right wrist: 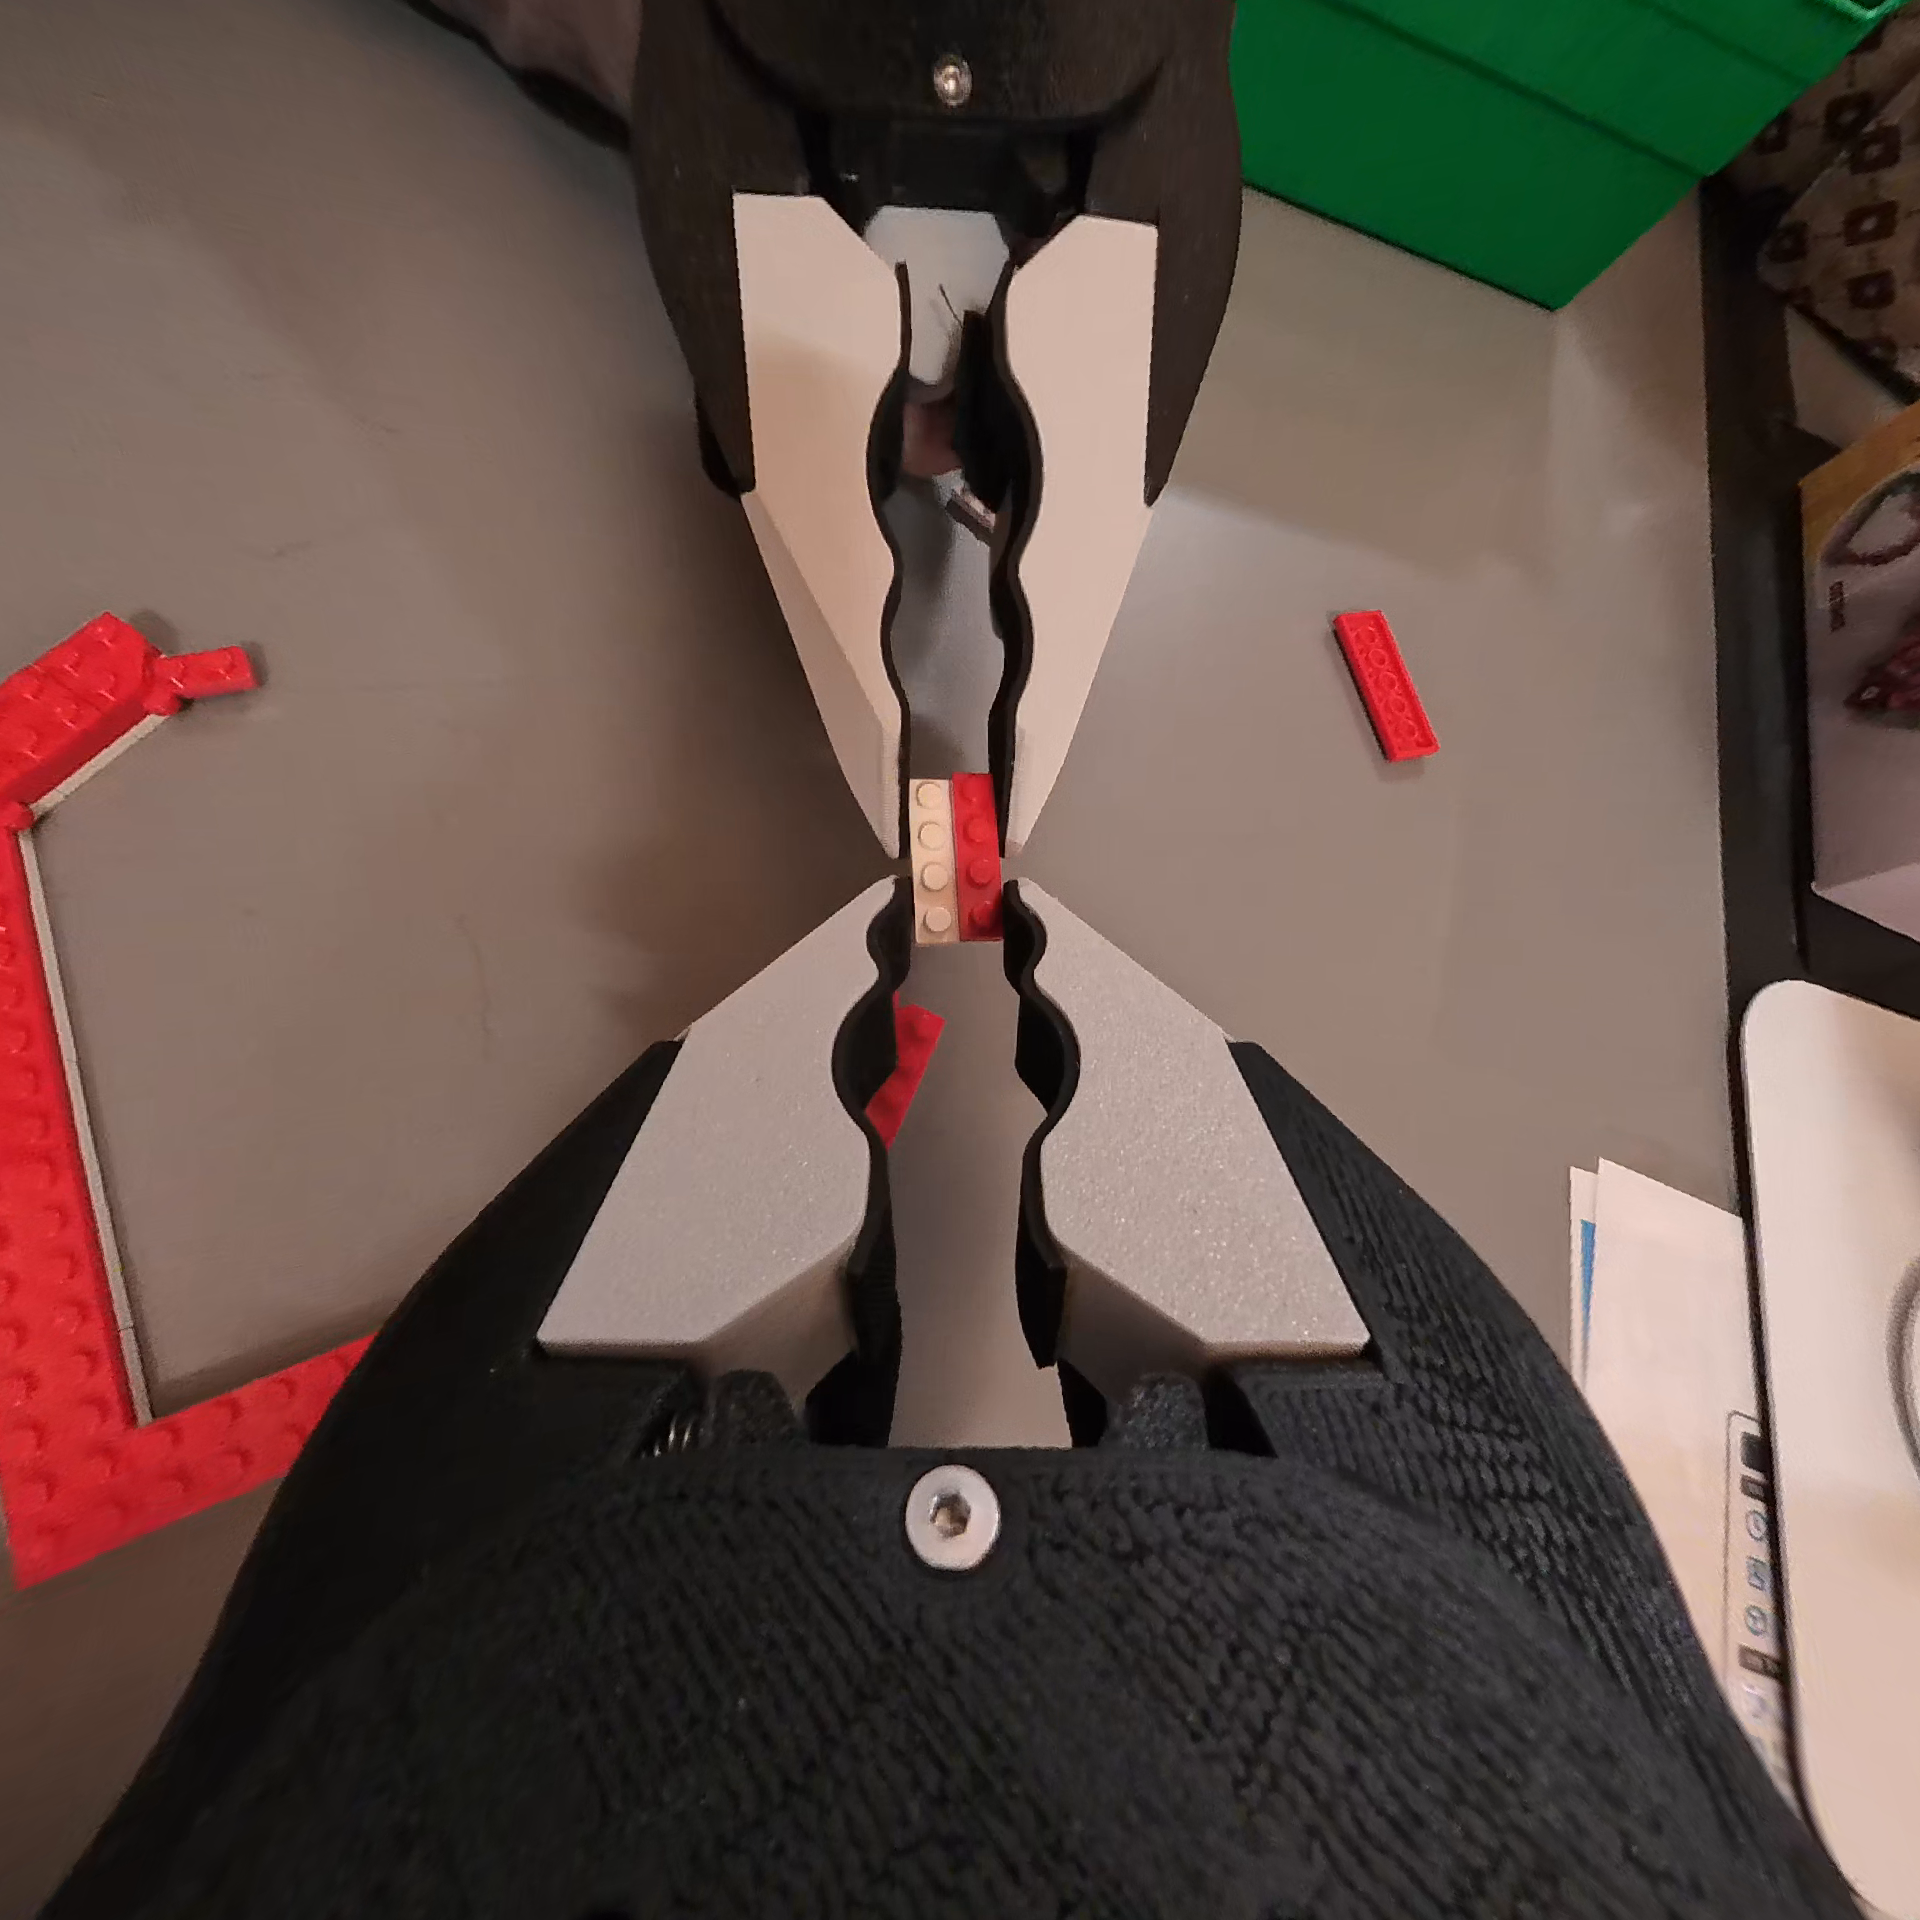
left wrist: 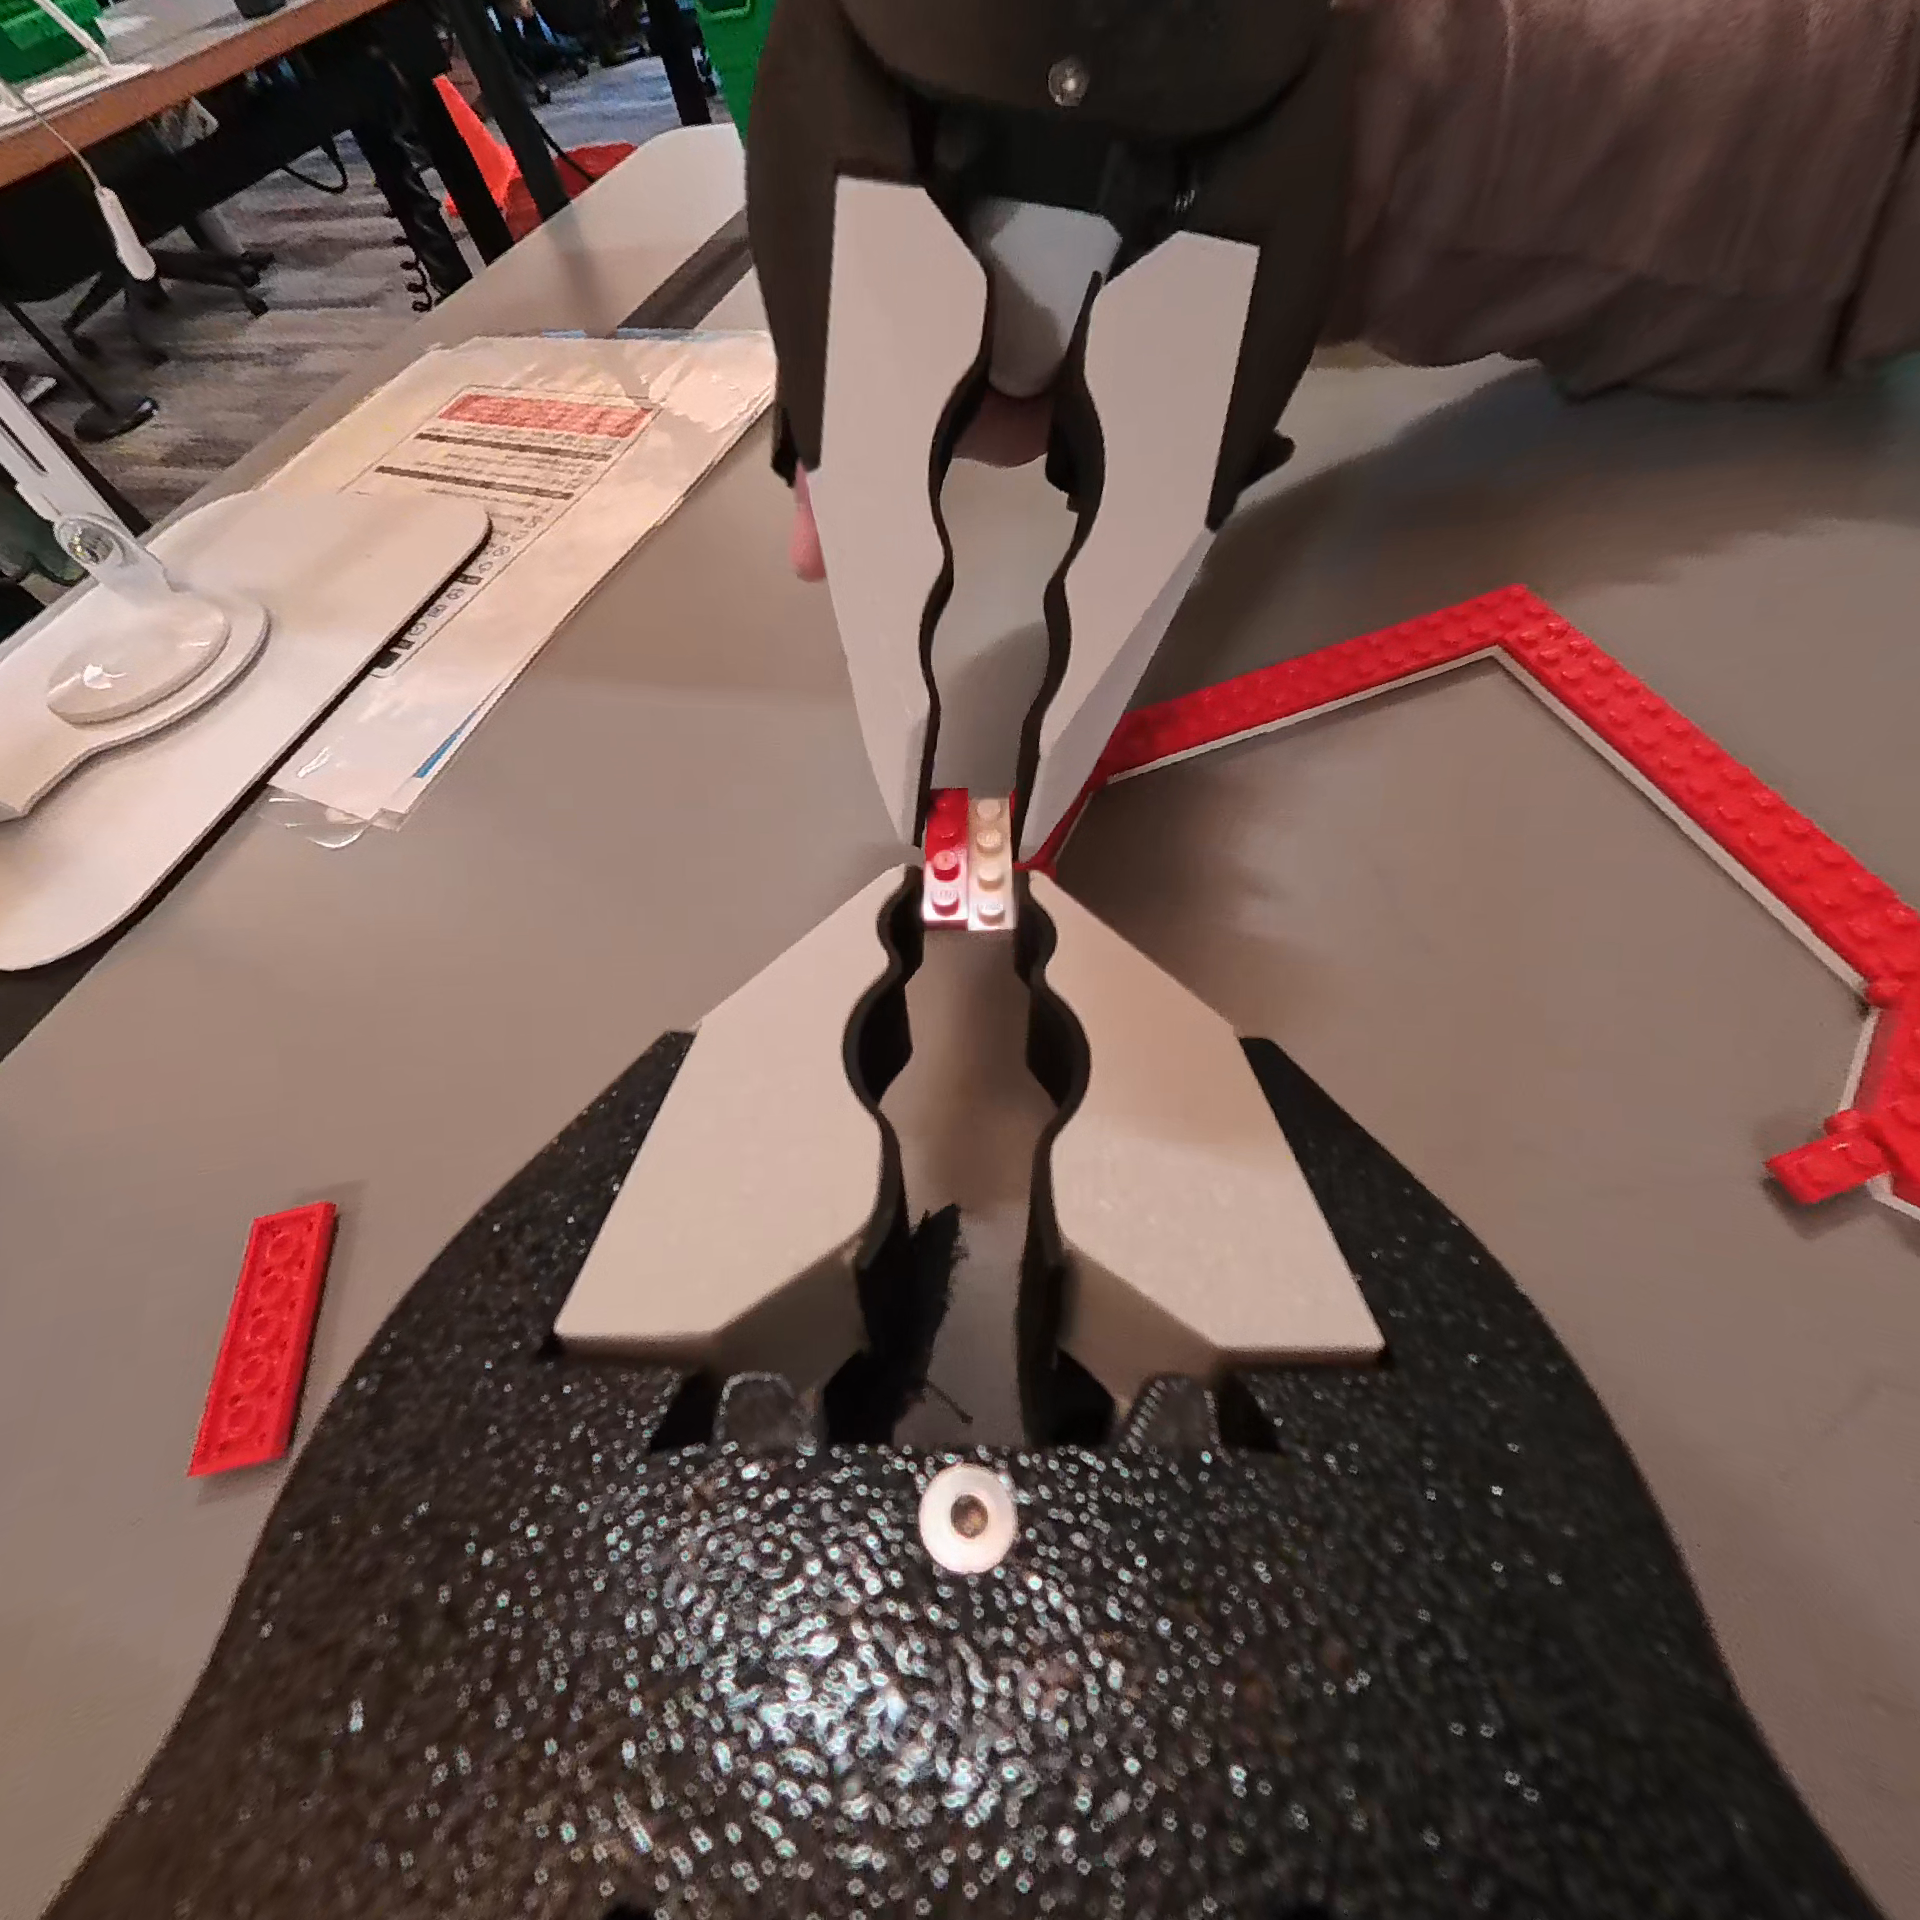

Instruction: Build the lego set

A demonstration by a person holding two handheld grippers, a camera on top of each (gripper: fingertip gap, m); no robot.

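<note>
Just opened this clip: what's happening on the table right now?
Two handheld grippers meet tip to tip over a grey table. The left gripper and the right gripper each pinch an end of a small piece, a red strip and a white strip side by side, studs up. A large red frame lies partly built nearby, and a loose red plate lies apart, untouched.

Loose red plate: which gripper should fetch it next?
Left, probably. The loose red plate lies beside the left gripper, farther from the right gripper. Both are shut on the red-and-white plate pair, so the right could hold it alone.
</note>
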